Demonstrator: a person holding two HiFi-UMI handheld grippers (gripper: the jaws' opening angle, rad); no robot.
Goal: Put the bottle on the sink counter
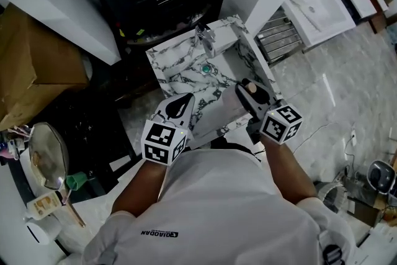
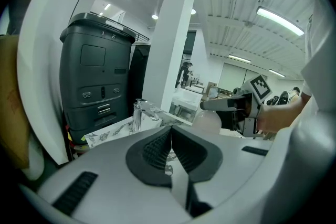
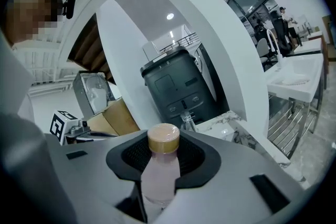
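One bottle (image 3: 157, 176) in right hand-held gripper (image 3: 161, 155), one sink counter (image 1: 169, 66).

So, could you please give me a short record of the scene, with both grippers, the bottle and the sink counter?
Right gripper: shut on the bottle
Bottle: pale pink body, tan cap, cap up, held in the air
Left gripper: shut, nothing between its jaws
Sink counter: white marbled top, faucet at the back, drain in the basin
Behind the counter: dark grey machine
Task stage: bottle not yet set on the counter
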